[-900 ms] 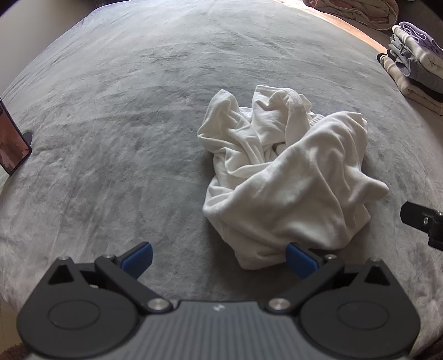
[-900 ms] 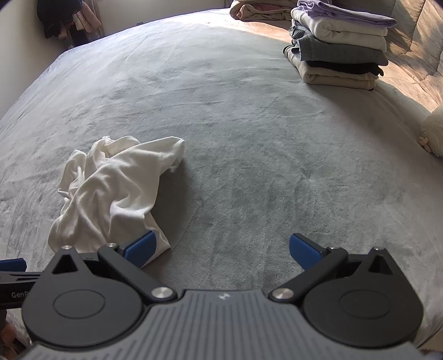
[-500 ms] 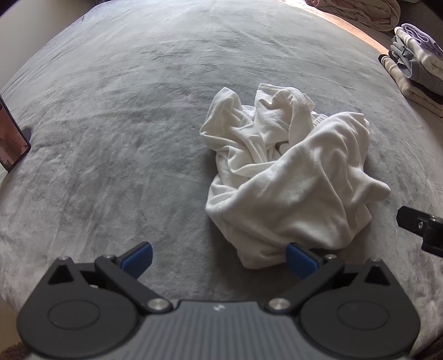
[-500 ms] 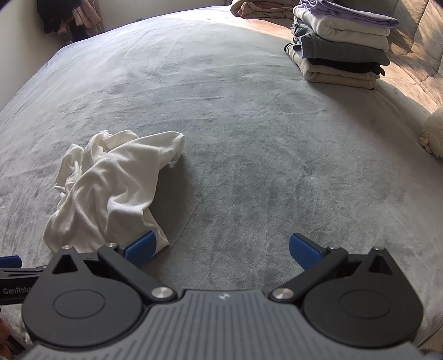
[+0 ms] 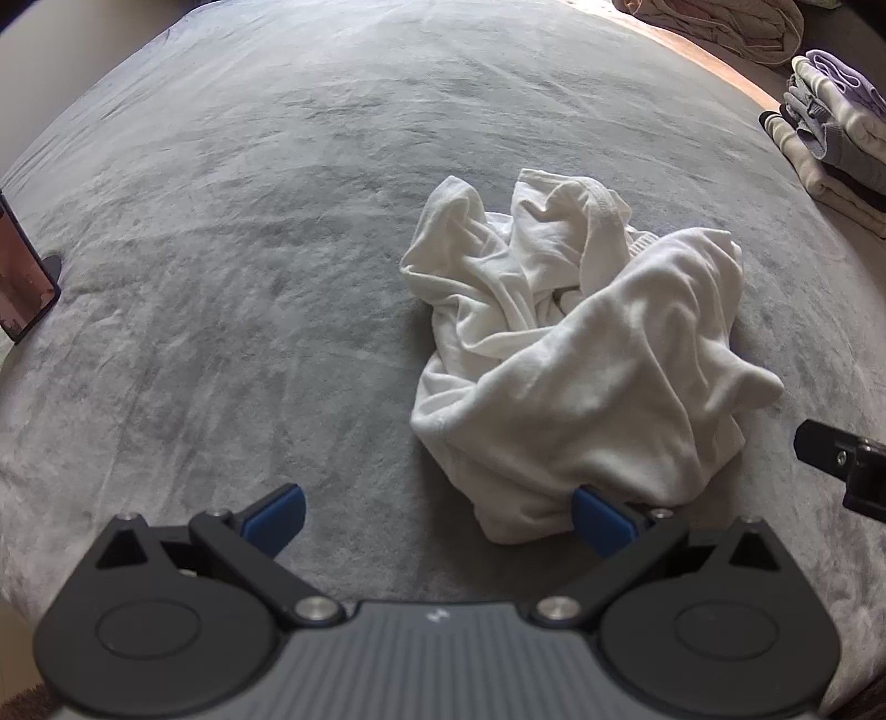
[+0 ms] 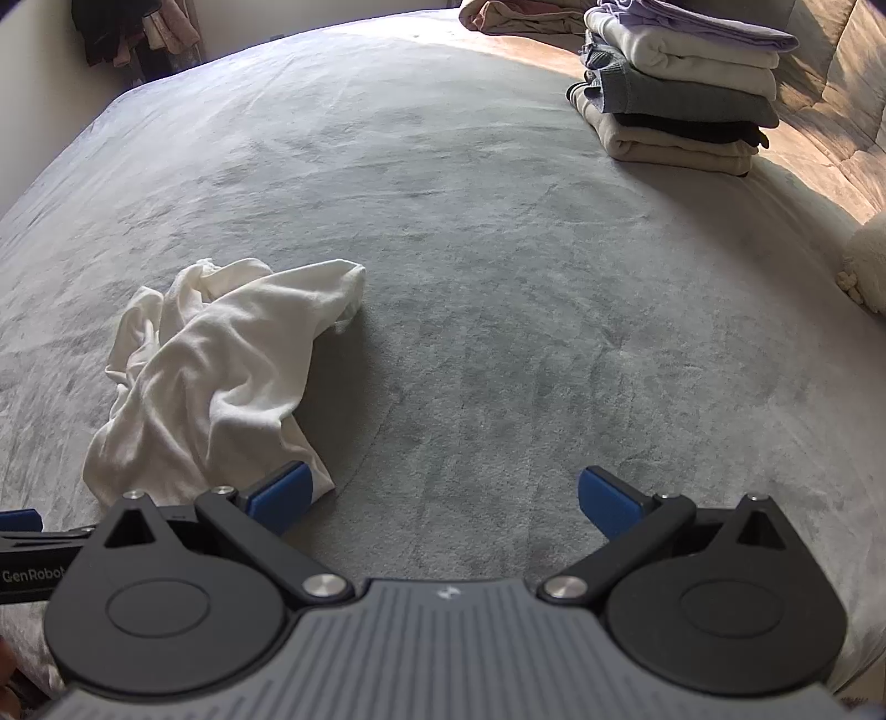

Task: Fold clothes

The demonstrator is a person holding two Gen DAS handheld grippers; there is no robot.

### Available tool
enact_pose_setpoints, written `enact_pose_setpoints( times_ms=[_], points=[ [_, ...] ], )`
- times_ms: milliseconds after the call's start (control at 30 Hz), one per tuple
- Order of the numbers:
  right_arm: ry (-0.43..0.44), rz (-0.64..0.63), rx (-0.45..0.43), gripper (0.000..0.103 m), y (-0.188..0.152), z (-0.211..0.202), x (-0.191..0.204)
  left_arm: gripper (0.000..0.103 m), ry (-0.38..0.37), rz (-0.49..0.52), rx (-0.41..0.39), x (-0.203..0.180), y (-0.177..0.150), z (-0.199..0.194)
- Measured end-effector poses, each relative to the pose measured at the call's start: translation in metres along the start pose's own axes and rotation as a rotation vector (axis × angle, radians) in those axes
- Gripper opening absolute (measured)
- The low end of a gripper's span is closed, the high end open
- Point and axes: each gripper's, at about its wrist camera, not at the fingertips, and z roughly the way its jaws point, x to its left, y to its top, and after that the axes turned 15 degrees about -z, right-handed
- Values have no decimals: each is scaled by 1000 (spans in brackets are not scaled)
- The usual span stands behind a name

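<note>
A crumpled white garment (image 5: 576, 354) lies in a heap on the grey bed cover (image 5: 232, 232). In the left wrist view it sits just ahead and to the right, its near edge by my right blue fingertip. My left gripper (image 5: 440, 518) is open with nothing between its fingers. In the right wrist view the same white garment (image 6: 221, 371) lies at the left, its near corner beside the left blue fingertip. My right gripper (image 6: 443, 495) is open over bare cover. The right gripper's black body (image 5: 847, 459) shows at the left wrist view's right edge.
A stack of folded clothes (image 6: 681, 83) stands at the back right of the bed, with a loose pinkish pile (image 6: 515, 16) behind it. A dark phone-like object (image 5: 22, 277) stands at the bed's left edge. Hanging clothes (image 6: 133, 27) fill the far left corner.
Both grippers have drifted slightly; the garment sits a little further left and lower in the right wrist view. Both stay open and the garment lies unchanged.
</note>
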Motion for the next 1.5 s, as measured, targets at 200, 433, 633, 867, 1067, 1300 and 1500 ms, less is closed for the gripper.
enact_pose_setpoints(
  times_ms=[200,433,633,867,1067,1300,1500],
  points=[
    [7,12,10,103,1,5,1,103,-9,-3,13,3,0,6],
    [29,-3,25,103,5,13,9,103,14,0,49,12,-1,12],
    [38,-5,35,103,8,18,11,103,3,4,37,16,-14,20],
    [73,-26,-3,103,13,15,14,103,-27,21,-11,18,-25,19],
    [213,-18,-49,103,22,15,18,103,-72,46,-73,26,-31,18],
    [470,163,-87,95,30,29,0,103,-181,58,-79,40,-26,8],
    [531,257,-107,61,33,35,-11,103,-299,15,-80,55,-13,-5]
  ],
)
